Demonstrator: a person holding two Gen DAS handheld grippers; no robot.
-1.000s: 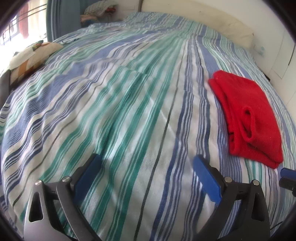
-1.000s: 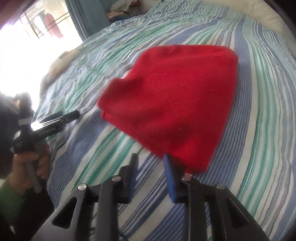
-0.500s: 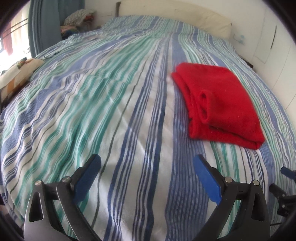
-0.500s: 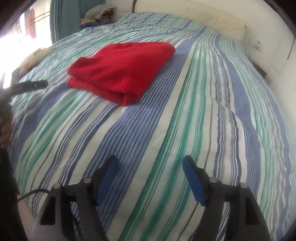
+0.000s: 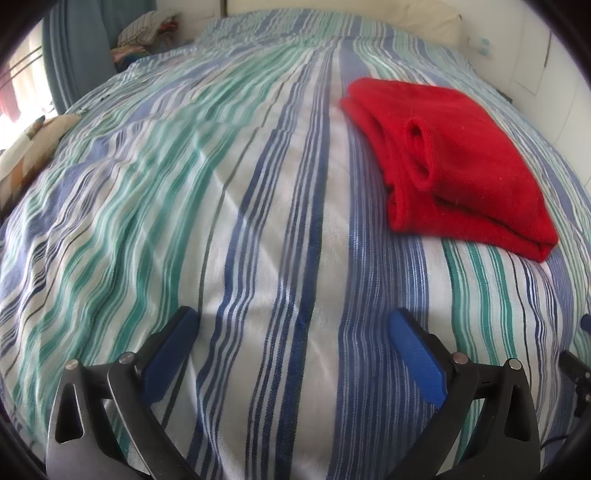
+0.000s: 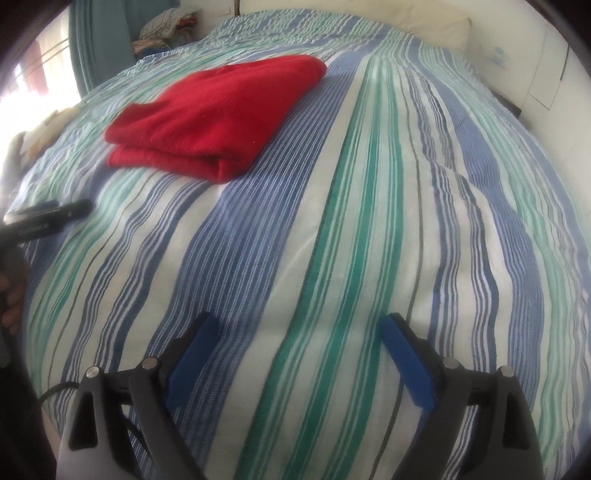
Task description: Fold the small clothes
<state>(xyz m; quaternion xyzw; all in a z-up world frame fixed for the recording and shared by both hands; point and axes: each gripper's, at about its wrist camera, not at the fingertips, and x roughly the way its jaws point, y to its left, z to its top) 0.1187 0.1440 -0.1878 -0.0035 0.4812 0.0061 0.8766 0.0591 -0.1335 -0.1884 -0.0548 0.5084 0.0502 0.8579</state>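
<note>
A red knit garment (image 5: pixel 454 162) lies folded into a compact stack on the striped bedspread (image 5: pixel 229 192), up and to the right in the left wrist view. It also shows in the right wrist view (image 6: pixel 218 110), far left of centre. My left gripper (image 5: pixel 293 332) is open and empty, low over the bed, well short of the garment. My right gripper (image 6: pixel 297 332) is open and empty, also well back from it. The left gripper's fingers (image 6: pixel 48 214) show at the left edge of the right wrist view.
A cream headboard cushion (image 6: pixel 369 18) runs along the far side. A pile of clothes (image 5: pixel 147 33) sits at the far left corner by a blue curtain (image 5: pixel 77 62). A patterned pillow (image 5: pixel 33 147) lies at the left edge. A white wall (image 5: pixel 554 74) stands to the right.
My right gripper has opened and pulled back from the red garment, which stays folded on the bed. My left gripper has turned right, bringing the garment nearer the centre of its view.
</note>
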